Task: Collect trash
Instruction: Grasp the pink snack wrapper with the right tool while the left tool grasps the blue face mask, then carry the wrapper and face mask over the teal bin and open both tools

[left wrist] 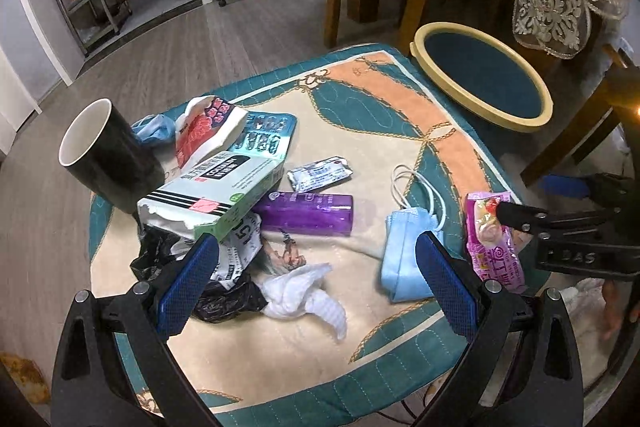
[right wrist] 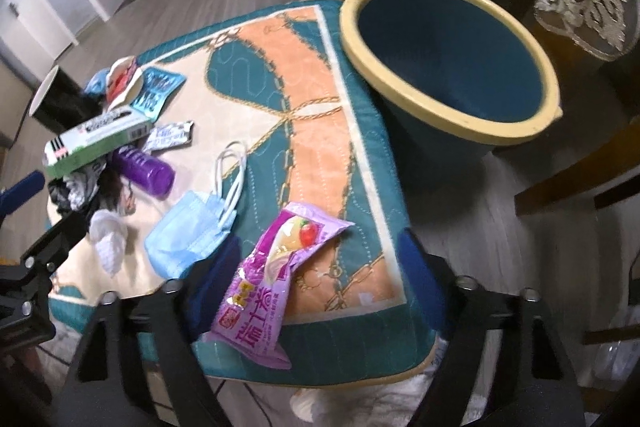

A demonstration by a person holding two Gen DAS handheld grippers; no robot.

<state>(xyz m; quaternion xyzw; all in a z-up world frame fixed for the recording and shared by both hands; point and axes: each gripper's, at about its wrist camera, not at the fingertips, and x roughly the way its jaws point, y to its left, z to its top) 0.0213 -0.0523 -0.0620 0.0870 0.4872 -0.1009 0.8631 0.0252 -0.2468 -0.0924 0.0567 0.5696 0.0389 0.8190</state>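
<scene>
The right gripper (right wrist: pixel 312 279) straddles the pink wrapper (right wrist: pixel 276 275) at the counter (right wrist: pixel 360 131) edge, jaws apart, not pressing. The left gripper (left wrist: pixel 316 283) gapes above a tissue (left wrist: pixel 304 291). Beyond lie a mask (left wrist: pixel 404 259), bottle (left wrist: pixel 308 213), carton (left wrist: pixel 216 191) and mug (left wrist: pixel 108 155); the bin (right wrist: pixel 448 67) stands past the counter.

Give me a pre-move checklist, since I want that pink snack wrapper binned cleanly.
1. Right hand-held gripper straddles the pink snack wrapper: ok.
2. Pads pressing on the wrapper: not ok; jaws stand apart.
3. Blue bin upright, mouth unobstructed: ok.
4. Blue face mask outside the right jaws: ok, it lies beside the wrapper.
5. Left hand-held gripper out of the way: ok, open over the white tissue.
6. Wrapper empty: cannot tell.
</scene>
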